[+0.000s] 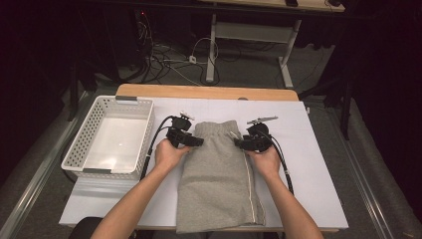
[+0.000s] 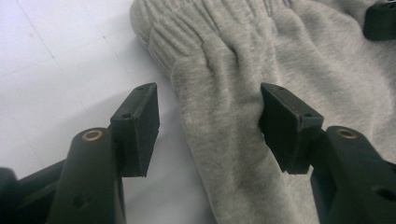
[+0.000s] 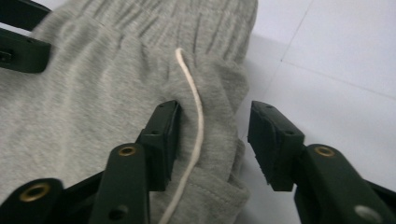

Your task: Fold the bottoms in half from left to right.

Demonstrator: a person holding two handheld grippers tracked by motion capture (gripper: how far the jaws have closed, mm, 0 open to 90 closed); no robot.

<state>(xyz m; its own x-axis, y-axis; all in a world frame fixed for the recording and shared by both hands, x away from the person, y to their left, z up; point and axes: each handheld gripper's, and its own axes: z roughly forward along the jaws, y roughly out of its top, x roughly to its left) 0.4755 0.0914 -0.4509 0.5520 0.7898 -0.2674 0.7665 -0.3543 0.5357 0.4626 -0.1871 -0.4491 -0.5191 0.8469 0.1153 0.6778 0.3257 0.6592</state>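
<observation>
A pair of grey sweat shorts [image 1: 219, 174] lies flat on the white table [image 1: 318, 164], waistband at the far end, legs running to the near edge, just right of a white perforated basket [image 1: 112, 137]. The left gripper [image 1: 195, 141] sits at the shorts' left edge just below the waistband; in the left gripper view its jaws stand partly open, straddling a raised fold of the grey fabric [image 2: 224, 126] (the right pad [image 2: 280, 123] touches the cloth, the left pad [image 2: 140, 126] stands clear over bare table), so nothing is pinched. The right gripper [image 1: 244, 144] is at the shorts' right edge, opposite; its jaws are also about half open around the bunched side hem, with the white drawstring [image 3: 194, 126] trailing between them, and the pads do not press on the cloth.
</observation>
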